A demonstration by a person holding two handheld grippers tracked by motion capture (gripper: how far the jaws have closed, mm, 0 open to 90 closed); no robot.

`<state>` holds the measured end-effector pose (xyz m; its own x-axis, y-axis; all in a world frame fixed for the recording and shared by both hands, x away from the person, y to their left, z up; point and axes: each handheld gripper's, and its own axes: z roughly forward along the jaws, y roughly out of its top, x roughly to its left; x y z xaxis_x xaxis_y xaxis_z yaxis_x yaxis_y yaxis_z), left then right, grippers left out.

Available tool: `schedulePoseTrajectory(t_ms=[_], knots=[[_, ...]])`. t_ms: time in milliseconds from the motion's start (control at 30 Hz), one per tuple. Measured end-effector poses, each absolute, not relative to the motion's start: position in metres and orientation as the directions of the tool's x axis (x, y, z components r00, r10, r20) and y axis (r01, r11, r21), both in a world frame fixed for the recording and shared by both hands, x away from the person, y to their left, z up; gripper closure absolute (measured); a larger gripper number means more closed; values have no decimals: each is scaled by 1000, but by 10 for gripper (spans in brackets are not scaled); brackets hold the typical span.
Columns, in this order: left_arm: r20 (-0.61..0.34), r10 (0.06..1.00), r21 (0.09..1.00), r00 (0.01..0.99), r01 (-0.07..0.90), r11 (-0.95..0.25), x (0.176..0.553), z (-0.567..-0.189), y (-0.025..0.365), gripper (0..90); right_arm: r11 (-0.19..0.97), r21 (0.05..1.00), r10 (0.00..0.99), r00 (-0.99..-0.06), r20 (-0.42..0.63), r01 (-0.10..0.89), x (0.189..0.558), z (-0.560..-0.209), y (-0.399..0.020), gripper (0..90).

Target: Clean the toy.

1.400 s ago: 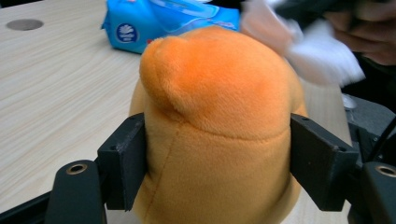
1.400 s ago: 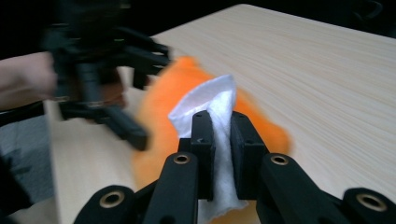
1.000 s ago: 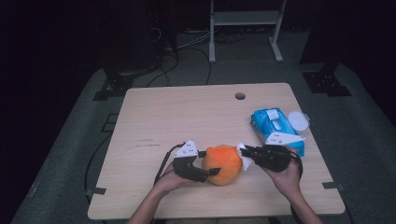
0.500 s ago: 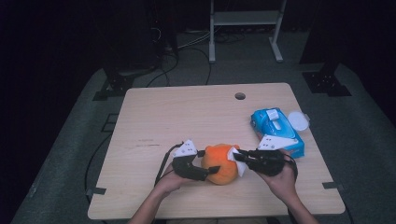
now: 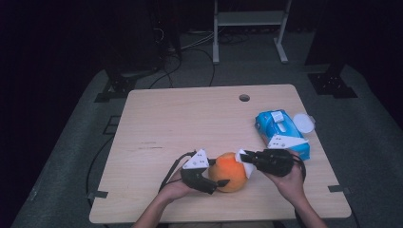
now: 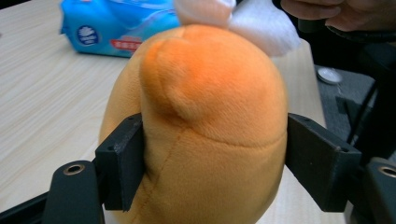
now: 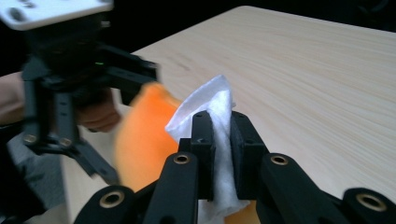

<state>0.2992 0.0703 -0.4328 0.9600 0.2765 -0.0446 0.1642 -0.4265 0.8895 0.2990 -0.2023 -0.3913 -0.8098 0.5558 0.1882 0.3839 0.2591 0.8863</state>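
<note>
An orange plush toy (image 5: 229, 172) sits on the wooden table (image 5: 190, 118) near its front edge. My left gripper (image 5: 219, 172) comes in from the left, shut on the toy. In the left gripper view both pads (image 6: 123, 158) press into the sides of the plush (image 6: 210, 116). My right gripper (image 5: 243, 156) reaches in from the right, shut on a folded white wipe (image 5: 241, 155). In the right gripper view that wipe (image 7: 210, 100) sticks up between the jaws and lies against the toy (image 7: 140, 135). The wipe (image 6: 261, 28) touches the toy's far top.
A blue pack of wet wipes (image 5: 280, 130) lies at the table's right side, just behind my right hand. A round white lid (image 5: 303, 122) rests beside it at the table edge. A cable hole (image 5: 244, 98) sits near the far edge.
The right gripper with the wipe slid slightly left along the toy and back right. The left gripper and the toy stayed put.
</note>
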Motion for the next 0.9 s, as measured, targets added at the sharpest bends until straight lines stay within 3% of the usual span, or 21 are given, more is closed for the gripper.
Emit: schedulePoseTrajectory(t_ms=[100,200,367,600,767,833,900], knots=[[-42,258,882,965,157,-444,297,-431,71,227,318,884,531,-837,133,342,293,-388,-188,805],[-79,235,894,969,173,-413,302,-428,80,212,321,879,509,-847,155,354,295,-391,-191,805],[-84,243,899,966,179,-400,301,-433,76,302,309,877,514,-841,171,368,296,-392,-196,806],[-52,208,899,977,136,-416,292,-436,66,308,362,884,464,-880,103,294,281,-379,-175,804],[-36,179,902,983,109,-418,289,-437,64,308,367,864,549,-830,97,344,297,-388,-194,803],[-37,167,901,985,105,-421,288,-438,60,307,328,857,544,-821,172,396,300,-392,-201,804],[-36,150,900,988,97,-424,288,-439,58,307,338,862,519,-839,165,378,297,-391,-195,804]])
